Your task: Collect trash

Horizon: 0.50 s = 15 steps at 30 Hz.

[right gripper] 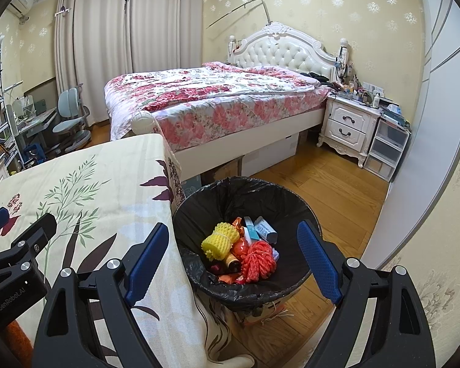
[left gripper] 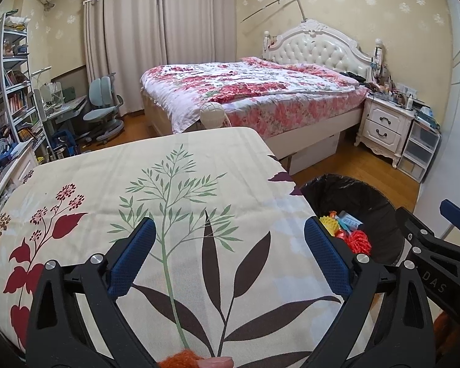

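Beside your leaf-printed cream tablecloth (right gripper: pixel 86 184), the black-lined round trash bin (right gripper: pixel 230 196) holds a yellow foam net (right gripper: pixel 217 240) and red cord bundle (right gripper: pixel 259 260); your left gripper (left gripper: pixel 230 254), marked "GenRobot.AI", and right gripper (right gripper: pixel 233 251), marked "DAS", both gape empty

- Bin (right gripper: pixel 245 294): lined with a black bag, upright on the floor, just beside the table edge.
- Trash (right gripper: pixel 242 248): yellow foam net, red mesh, wrappers and cartons heaped inside.
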### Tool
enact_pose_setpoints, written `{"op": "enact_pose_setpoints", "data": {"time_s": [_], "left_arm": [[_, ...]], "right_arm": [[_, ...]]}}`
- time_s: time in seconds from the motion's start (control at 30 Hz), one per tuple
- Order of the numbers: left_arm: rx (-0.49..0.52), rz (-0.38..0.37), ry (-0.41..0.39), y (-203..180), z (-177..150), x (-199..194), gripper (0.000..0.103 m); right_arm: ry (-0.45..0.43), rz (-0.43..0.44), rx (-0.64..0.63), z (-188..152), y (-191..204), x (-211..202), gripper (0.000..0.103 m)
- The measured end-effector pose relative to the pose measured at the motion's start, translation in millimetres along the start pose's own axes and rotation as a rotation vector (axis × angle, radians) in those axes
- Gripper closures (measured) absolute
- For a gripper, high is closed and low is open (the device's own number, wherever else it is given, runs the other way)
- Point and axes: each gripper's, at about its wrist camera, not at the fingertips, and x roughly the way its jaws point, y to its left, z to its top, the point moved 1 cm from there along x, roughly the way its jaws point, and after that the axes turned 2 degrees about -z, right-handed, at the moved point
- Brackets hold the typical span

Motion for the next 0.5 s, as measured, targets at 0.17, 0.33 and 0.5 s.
{"op": "enact_pose_setpoints", "data": {"time_s": [0.17, 0.33, 0.5], "left_arm": [[-0.005, -0.02, -0.005, 1.7, 0.7, -0.6, 0.008], [-0.011, -0.025, -0.007, 3.4, 1.6, -0.4, 0.005], [0.001, -0.025, -0.021, 1.9, 2.5, -1.6, 0.005]], "right_arm": [[0.0, 0.0, -0.001, 0.1, 0.2, 0.0, 0.02], [0.0, 0.0, 0.0, 0.2, 0.5, -0.2, 0.02], [0.002, 0.004, -0.005, -0.6, 3.0, -1.3, 0.02]]}}
